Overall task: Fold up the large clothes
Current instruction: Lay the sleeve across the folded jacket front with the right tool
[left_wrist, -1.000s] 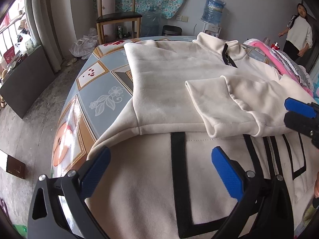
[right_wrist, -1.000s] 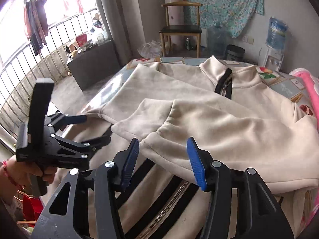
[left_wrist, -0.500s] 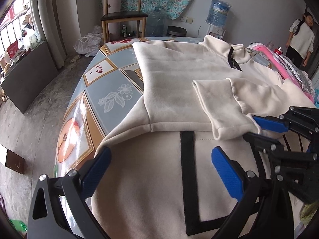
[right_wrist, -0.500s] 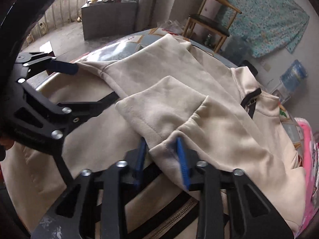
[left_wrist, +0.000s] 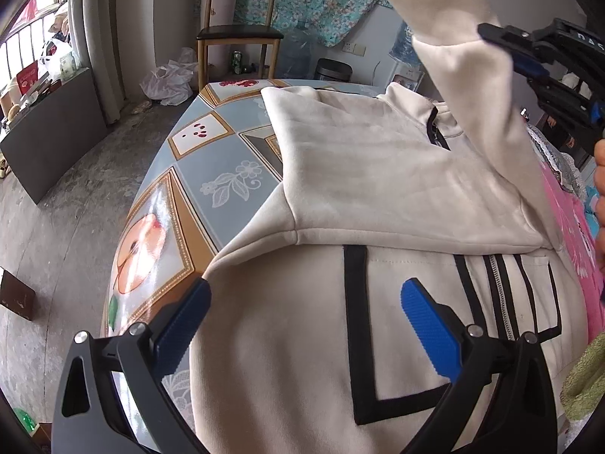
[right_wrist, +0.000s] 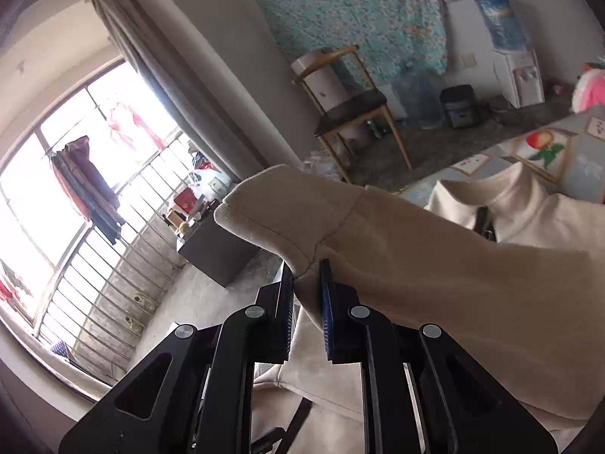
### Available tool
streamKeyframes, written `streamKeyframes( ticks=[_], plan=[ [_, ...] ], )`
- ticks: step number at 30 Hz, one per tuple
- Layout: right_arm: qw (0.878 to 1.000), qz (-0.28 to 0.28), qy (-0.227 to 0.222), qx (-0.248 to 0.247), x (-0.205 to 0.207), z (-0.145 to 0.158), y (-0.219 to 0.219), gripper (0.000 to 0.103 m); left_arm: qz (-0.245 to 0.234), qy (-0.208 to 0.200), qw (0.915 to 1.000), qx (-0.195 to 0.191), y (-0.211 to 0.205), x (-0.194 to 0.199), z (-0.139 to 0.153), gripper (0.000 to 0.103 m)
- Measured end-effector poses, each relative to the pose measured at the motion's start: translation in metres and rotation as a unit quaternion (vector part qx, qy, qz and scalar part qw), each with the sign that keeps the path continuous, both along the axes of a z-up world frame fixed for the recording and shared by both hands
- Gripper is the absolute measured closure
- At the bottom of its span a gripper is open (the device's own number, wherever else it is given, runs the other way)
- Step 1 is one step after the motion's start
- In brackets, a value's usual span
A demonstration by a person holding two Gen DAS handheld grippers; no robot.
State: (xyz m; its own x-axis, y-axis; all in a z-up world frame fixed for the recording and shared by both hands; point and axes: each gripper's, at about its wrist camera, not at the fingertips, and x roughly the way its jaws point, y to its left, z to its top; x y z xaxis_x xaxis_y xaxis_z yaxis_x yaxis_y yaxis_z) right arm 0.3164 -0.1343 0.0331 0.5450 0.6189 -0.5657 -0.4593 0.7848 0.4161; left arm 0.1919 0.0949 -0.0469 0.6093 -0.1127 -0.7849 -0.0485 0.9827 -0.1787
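The cream jacket (left_wrist: pixel 378 162) is lying spread across the worktop (left_wrist: pixel 211 159), its upper half folded down over the lower front, where black trim and a zip are showing. One sleeve (right_wrist: pixel 378 242) is being held up in the air, clear of the body of the garment.

The right tongs (right_wrist: pixel 306 283) are pinching the sleeve just behind the cuff seam, blue pads closed narrow on the fabric. The left tongs (left_wrist: pixel 302 325) are standing wide apart above the lower front panel, gripping nothing.

Handling, as a judgement: the cloth is looking like thick, soft fleece, limp rather than stiff, so the lifted sleeve is draping under its own weight. It is likely bulky but not heavy, and not slippery against the ribbed pads. Seams, cuffs and hem edges are offering the firmest hold; a grip on a single flat layer is risking dragging the layer beneath.

Writing: no brand or label is readable on the jacket. White characters are showing on the right tongs' body in the left view, too partial to read.
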Motion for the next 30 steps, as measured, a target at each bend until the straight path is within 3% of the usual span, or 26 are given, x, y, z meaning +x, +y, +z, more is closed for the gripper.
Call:
streamKeyframes(
  ticks=[3,6,10,15,18,21,25,29,30],
  plan=[
    [0.992,0.052,0.037,-0.104,-0.003,-0.045,0.039,0.072,0.005,-0.005,1.0000,-0.001,0.006,-0.006,0.004,0.004],
    [0.988,0.062,0.071,-0.119,-0.009,-0.067,0.033,0.051,0.005,-0.017,0.9998,-0.005,0.012,-0.009,0.010,0.004],
    [0.995,0.026,0.067,-0.066,-0.018,-0.038,-0.025,0.043,0.002,-0.056,0.9983,-0.015,0.016,-0.009,0.028,0.004],
    [0.993,-0.080,0.030,-0.076,-0.026,0.008,-0.133,0.035,-0.024,-0.088,0.9953,-0.031,0.000,0.018,0.052,0.004],
    [0.981,-0.176,0.029,-0.081,-0.014,0.015,-0.206,0.035,-0.052,-0.090,0.9939,-0.037,-0.021,0.043,0.058,0.004],
    [0.965,-0.238,0.085,-0.071,0.008,-0.005,-0.263,0.034,-0.068,-0.072,0.9946,-0.033,-0.041,0.069,0.051,0.004],
    [0.956,-0.246,0.154,-0.039,0.038,-0.048,-0.291,0.042,-0.064,-0.029,0.9975,0.004,-0.055,0.090,0.028,0.004],
    [0.952,-0.246,0.173,-0.053,0.068,-0.072,-0.292,0.053,-0.046,0.009,0.9987,0.019,-0.051,0.096,0.003,0.004],
    [0.951,-0.250,0.173,-0.060,0.074,-0.077,-0.292,0.066,-0.045,0.010,0.9988,0.016,-0.050,0.095,-0.001,0.004]
  ],
)
